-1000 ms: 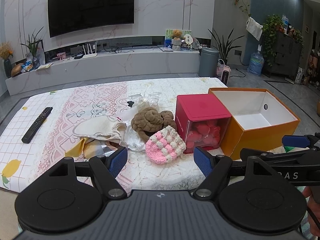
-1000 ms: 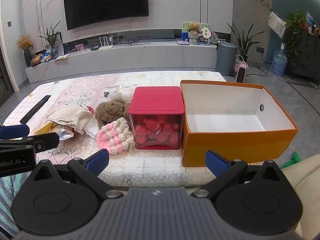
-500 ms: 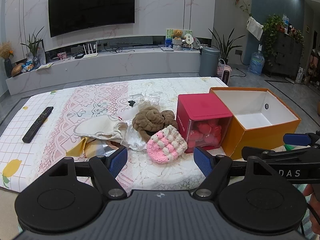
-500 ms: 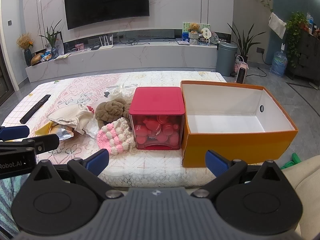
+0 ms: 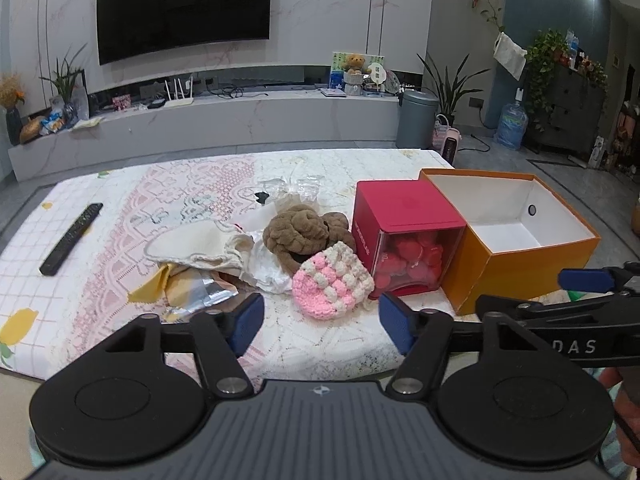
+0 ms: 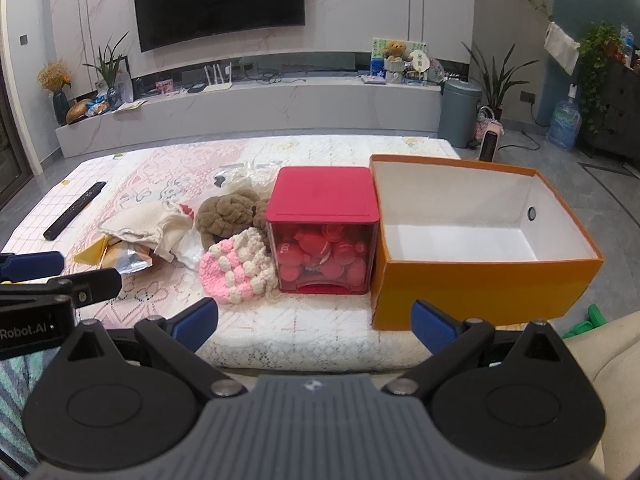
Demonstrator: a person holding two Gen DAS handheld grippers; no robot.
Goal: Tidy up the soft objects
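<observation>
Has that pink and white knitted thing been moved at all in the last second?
No. The pink and white knitted thing lies against the red box's left front corner, just as before; neither open claw touches it.

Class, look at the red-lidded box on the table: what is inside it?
Through the clear front of the red-lidded box, a heap of red rounded pieces shows. The opaque red lid covers the top, so what lies behind the front pieces cannot be seen.
</observation>
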